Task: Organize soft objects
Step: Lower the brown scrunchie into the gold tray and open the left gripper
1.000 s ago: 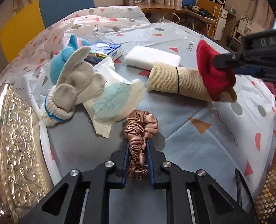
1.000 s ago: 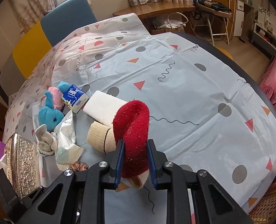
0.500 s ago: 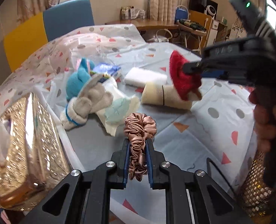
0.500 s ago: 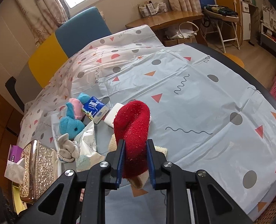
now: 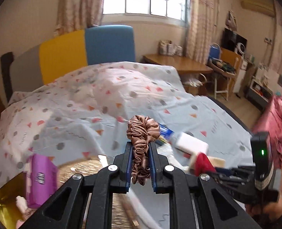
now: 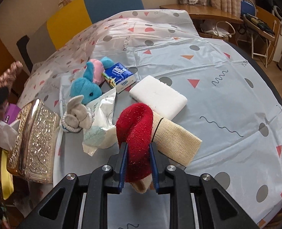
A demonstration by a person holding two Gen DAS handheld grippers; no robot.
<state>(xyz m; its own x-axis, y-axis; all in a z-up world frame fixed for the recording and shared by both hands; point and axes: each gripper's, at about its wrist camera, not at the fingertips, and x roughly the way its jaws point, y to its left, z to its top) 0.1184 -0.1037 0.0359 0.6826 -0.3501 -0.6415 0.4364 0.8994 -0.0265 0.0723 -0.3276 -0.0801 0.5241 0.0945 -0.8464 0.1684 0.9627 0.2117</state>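
My left gripper (image 5: pixel 140 164) is shut on a brown satin scrunchie (image 5: pixel 141 133) and holds it raised above the gold embossed box (image 5: pixel 79 169). My right gripper (image 6: pixel 137 164) is shut on a red sock (image 6: pixel 136 127) with a beige cuff, held above the table; the right gripper and sock also show in the left wrist view (image 5: pixel 204 163). On the table lie a beige knit roll (image 6: pixel 174 137), a white sponge block (image 6: pixel 158 96), a blue plush toy (image 6: pixel 87 89), a grey sock bundle (image 6: pixel 76 114) and a tissue pack (image 6: pixel 119 76).
The gold embossed box (image 6: pixel 32 139) stands at the table's left edge, with a purple packet (image 5: pixel 39 179) and white tissue (image 6: pixel 4 131) beside it. A crumpled plastic bag (image 6: pixel 100 122) lies by the toys. Blue and yellow chairs (image 6: pixel 95 7) stand behind the patterned tablecloth (image 6: pixel 217 87).
My left gripper has lifted and swung left with the scrunchie, now over the gold box. My right gripper has moved nearer the table, still holding the red sock.
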